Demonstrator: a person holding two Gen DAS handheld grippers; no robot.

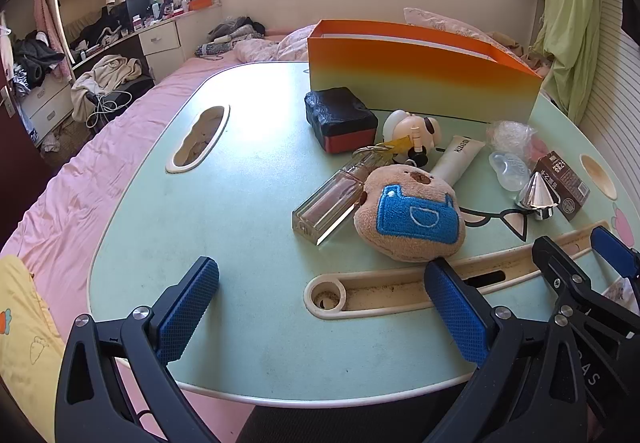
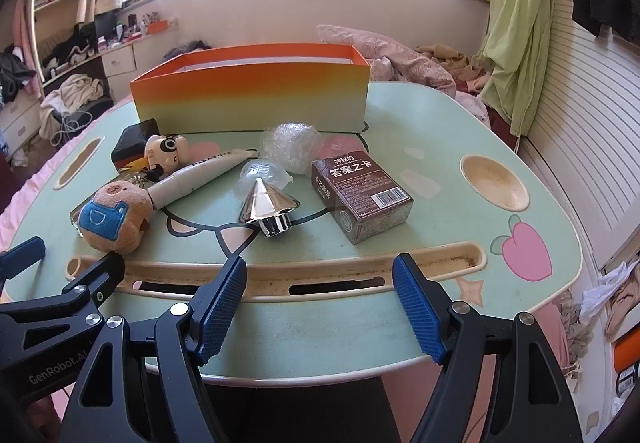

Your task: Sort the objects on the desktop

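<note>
In front of the orange box (image 2: 250, 99), whose contents stay hidden, the white tube (image 2: 200, 179) lies cap toward the plush toy (image 2: 114, 217). Both grippers (image 1: 320, 297) (image 2: 320, 297) hover, jaws apart and empty.

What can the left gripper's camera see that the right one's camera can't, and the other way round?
Only the left wrist view shows the clear glass bottle plainly, lying beside the plush toy; the right view barely catches its edge. Only the right wrist view shows the printed top of the brown card box and the pink peach drawing. Both show the orange box, the silver cone and the white tube.
</note>
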